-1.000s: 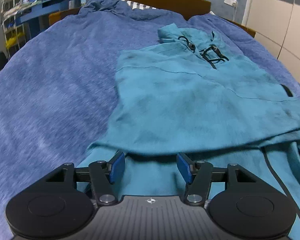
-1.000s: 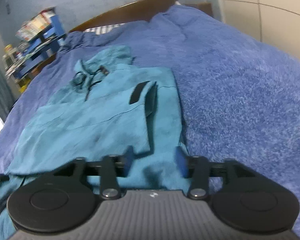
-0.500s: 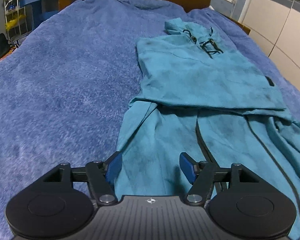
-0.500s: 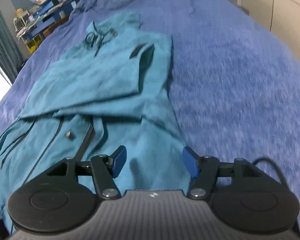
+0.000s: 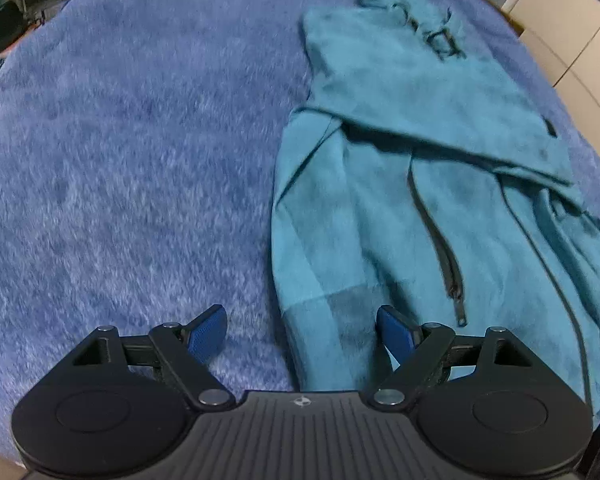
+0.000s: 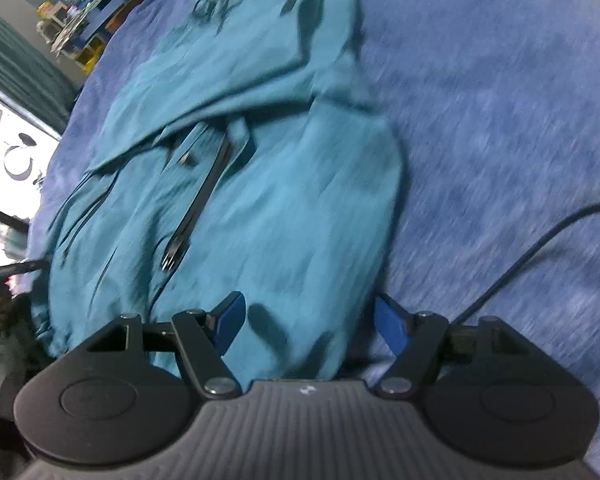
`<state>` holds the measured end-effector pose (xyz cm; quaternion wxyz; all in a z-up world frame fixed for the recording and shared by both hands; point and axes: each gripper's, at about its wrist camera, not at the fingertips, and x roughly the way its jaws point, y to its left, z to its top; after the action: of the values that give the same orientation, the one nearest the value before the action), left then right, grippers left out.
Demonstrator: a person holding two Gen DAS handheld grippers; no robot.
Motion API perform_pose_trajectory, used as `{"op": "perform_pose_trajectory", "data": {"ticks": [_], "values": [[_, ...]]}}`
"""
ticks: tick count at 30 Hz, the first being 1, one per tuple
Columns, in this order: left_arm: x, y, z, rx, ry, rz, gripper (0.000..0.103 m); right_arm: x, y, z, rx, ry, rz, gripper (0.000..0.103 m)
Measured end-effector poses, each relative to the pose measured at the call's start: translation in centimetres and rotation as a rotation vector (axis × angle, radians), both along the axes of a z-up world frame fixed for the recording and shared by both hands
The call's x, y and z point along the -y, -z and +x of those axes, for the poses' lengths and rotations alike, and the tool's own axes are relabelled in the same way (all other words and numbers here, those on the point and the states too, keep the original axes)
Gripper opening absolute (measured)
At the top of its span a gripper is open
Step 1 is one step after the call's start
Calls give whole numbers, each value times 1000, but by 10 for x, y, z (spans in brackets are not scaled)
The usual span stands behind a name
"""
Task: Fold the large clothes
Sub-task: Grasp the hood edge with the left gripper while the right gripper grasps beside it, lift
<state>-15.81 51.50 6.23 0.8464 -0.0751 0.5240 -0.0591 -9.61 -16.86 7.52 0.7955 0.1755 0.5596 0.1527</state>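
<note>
A teal jacket (image 5: 420, 184) lies on a blue blanket (image 5: 120, 160) (collar end at 12 o'clock). Both tongs — left gripper (image 5: 300, 330) and right gripper (image 6: 308, 320) — gape wide, released, straddling its near hem at 6 o'clock.

Teal hooded jacket (image 5: 420, 184) (image 6: 260, 200) lies flat on blue fleece blanket, hood end at 12 o'clock, hem end at 6 o'clock. Upper half forms smooth folded panel; its lower edge runs slantwise across garment, overlapping lower half. Dark drawcords (image 5: 436, 36) tangled near hood. Dark zipper (image 5: 440, 244) runs down lower half toward 6 o'clock, partly open. Small dark tab (image 5: 550, 126) at 3 o'clock edge of folded panel. Lower half creased, bunched toward 4 o'clock.
</note>
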Motion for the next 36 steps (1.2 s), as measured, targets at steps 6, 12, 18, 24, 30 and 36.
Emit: {"op": "perform_pose_trajectory", "data": {"ticks": [6, 12, 18, 24, 30, 36], "values": [[5, 8, -3, -82, 30, -85, 57, -9, 4, -17, -1, -36, 77, 48], [21, -3, -13, -54, 155, -84, 3, 2, -9, -24, 84, 22, 125, 8], [21, -46, -20, 137, 215, -167, 2, 18, -56, -21, 314, 104, 284, 7], [7, -95, -5, 296, 134, -263, 2, 28, -88, 10, 429, 167, 349, 6], [2, -119, 39, 394, 43, -327, 2, 43, -93, 56, 462, 254, 401, 6], [5, -131, 90, 454, 4, -324, 2, 52, -83, 101, 466, 345, 434, 7]]}}
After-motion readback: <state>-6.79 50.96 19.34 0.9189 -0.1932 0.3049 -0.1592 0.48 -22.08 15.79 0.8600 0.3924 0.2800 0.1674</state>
